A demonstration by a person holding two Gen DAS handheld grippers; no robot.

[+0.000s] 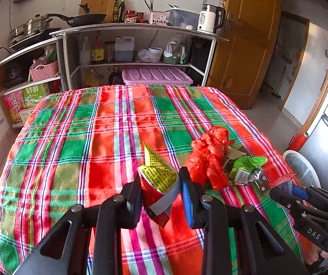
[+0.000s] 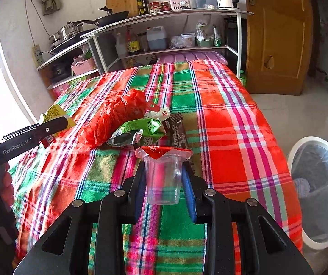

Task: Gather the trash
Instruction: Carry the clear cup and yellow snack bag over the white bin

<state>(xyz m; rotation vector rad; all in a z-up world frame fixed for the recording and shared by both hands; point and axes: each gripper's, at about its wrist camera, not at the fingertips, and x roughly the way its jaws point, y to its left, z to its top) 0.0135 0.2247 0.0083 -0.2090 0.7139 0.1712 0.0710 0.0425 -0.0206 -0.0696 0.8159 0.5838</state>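
The left gripper [image 1: 161, 188] is closed on a yellow packet [image 1: 158, 176], and the right gripper [image 2: 164, 183] is closed on a clear cup [image 2: 162, 178].

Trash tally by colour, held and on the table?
Red: 1, red plastic bag on the cloth.
Green: 1, green foil wrapper on the cloth.
Brown: 1, brown wrapper on the cloth.
White: 1, white scrap by the bag.
Yellow-red: 1, yellow packet in the left gripper.
Clear: 1, clear cup in the right gripper.
Total: 6
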